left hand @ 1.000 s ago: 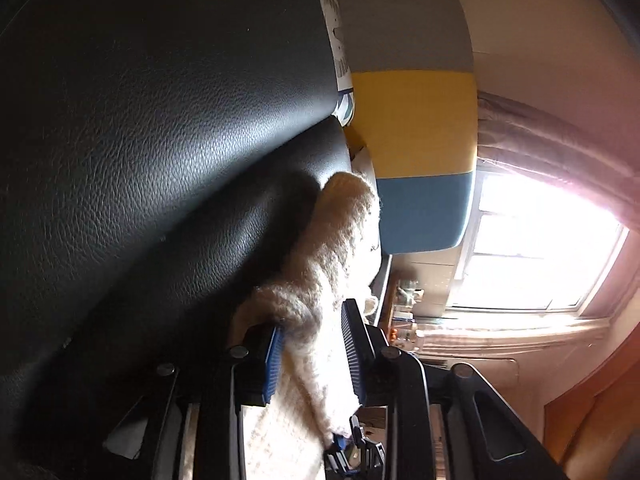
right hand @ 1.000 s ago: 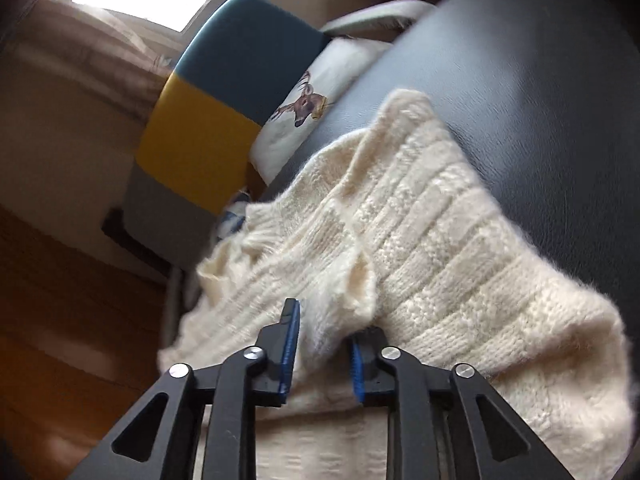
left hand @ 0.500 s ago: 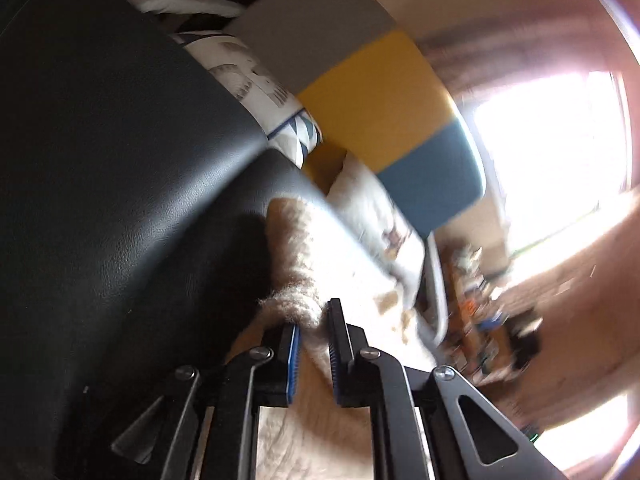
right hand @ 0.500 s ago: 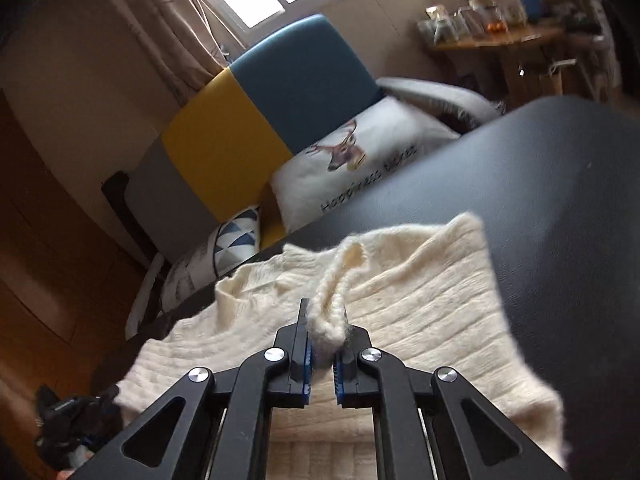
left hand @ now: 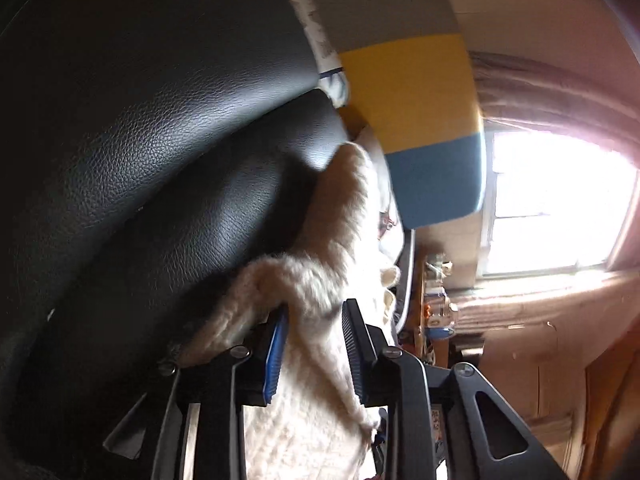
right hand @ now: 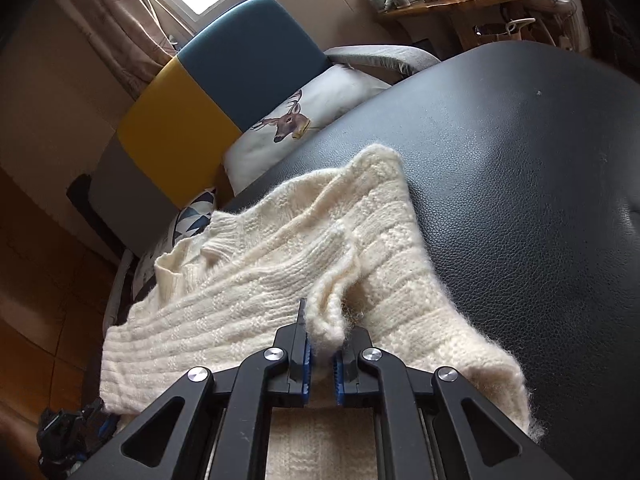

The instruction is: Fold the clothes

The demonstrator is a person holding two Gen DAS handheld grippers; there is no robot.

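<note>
**Both grippers on the sweater**

Cream knit sweater [right hand: 280,280] lies across the black leather seat [right hand: 520,184], reaching its near edge. Right gripper [right hand: 320,356] is clamped on a raised fold. Left gripper [left hand: 316,352] jaws are opening with knit between them; contact there looks loose, view blurred.

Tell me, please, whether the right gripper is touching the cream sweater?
Touching: the right wrist view shows the right gripper pinching a raised fold of the cream sweater.

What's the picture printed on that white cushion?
A brown deer head with antlers on the cushion, clearest in the right wrist view.
</note>
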